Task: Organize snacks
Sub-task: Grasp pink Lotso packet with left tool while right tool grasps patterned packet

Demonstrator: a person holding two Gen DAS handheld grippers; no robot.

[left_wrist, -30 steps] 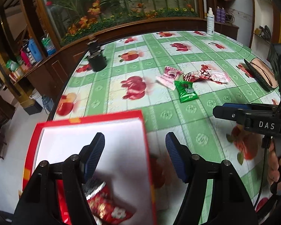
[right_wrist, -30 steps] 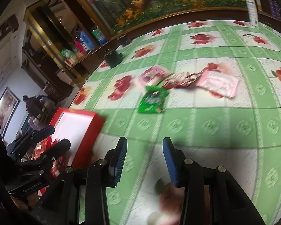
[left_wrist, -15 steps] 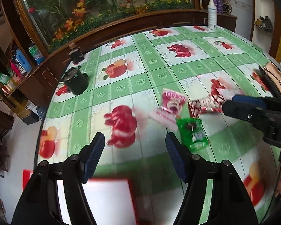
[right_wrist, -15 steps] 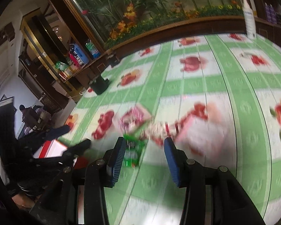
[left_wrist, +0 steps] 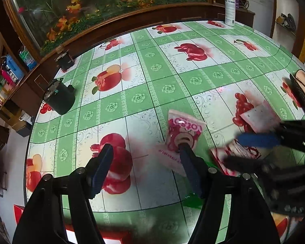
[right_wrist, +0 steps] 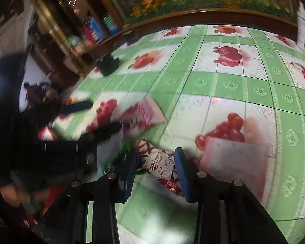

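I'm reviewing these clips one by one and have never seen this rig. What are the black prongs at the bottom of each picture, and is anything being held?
No robot here: a person holds a two-finger tool in each hand, each with a camera looking along its jaws.

In the left view, the left gripper is open over a green checked tablecloth, beside a pink snack packet; it holds nothing.

In the right view, the right gripper has its jaws closing around a red-and-white snack packet, which lies between them but is not yet gripped. A pale pink packet lies beside it.

A dark pot stands near the table's edge.
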